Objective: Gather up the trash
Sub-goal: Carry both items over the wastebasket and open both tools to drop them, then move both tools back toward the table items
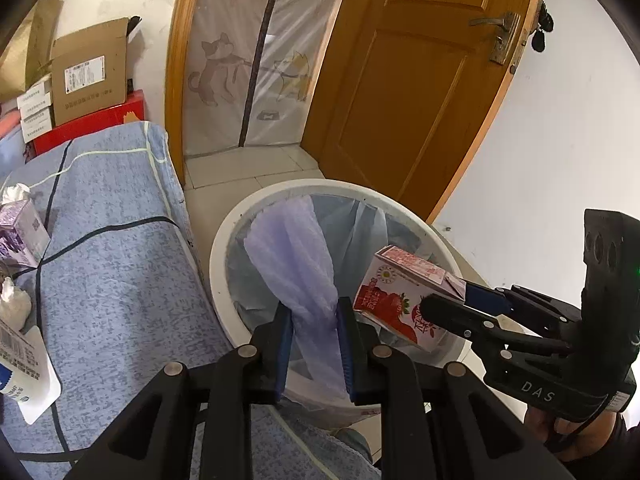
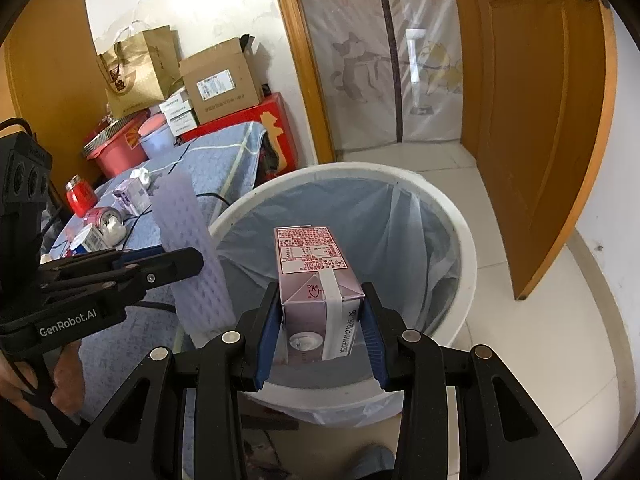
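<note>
A white round trash bin with a pale blue liner stands on the tiled floor beside the table. My left gripper is shut on a lavender foam wrap, which hangs over the bin's near-left rim. My right gripper is shut on a pink strawberry milk carton, held above the bin's opening. Both grippers sit side by side over the bin, and a hand shows behind each one.
A table under a blue cloth adjoins the bin on the left, with a purple carton, a crushed can, a red jar and tissues. Cardboard boxes stack behind. An open wooden door stands right of the bin.
</note>
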Motion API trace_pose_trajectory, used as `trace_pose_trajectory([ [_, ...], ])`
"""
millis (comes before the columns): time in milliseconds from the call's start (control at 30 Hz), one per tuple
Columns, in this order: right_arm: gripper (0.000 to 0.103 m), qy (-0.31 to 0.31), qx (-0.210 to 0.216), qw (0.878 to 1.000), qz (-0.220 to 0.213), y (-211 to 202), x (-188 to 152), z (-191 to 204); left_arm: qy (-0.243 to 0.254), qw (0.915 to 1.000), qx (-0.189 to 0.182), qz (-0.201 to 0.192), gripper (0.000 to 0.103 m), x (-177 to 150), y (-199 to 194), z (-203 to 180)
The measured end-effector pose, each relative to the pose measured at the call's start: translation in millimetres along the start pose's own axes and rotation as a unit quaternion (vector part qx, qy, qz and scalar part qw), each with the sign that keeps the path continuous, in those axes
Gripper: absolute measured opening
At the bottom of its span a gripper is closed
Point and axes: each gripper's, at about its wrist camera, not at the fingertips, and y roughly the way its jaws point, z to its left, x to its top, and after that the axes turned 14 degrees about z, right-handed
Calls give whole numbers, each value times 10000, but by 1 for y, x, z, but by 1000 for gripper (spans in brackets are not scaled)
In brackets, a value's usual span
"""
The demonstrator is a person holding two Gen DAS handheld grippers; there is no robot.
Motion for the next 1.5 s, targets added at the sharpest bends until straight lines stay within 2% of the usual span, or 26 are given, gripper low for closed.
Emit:
trace_pose_trajectory([
  [167,40,-134,40,9999,-18,-1,-2,7,-53,10000,32,-11,28,-1,1,2],
  [267,46,-143,60,9999,-56,-3,-2,7,-90,9999,50,-15,34,-4,0,5],
  [467,47,-105,80,9998,-173,-13,-5,7,-249,9997,-3,-69,37,-13,-7,13],
  [600,47,-119,102,9996,-225,-19,-8,10,-309,9994,-35,-135,43,-15,-14,17],
  [933,47,-224,133,9989,-380,-34,-19,27,-539,9973,135,-473,43,-41,-50,20],
  [1100,47,-392,216,9985,-321,-37,-26,39,-644,9955,219,-666,43,-60,-70,23],
  [1267,47,-523,443,9972,-304,-39,-32,54,-756,9927,439,-827,43,-82,-91,30],
  [1500,47,-817,779,9933,-234,-38,-38,83,-1009,9891,639,-858,43,-107,-107,47],
])
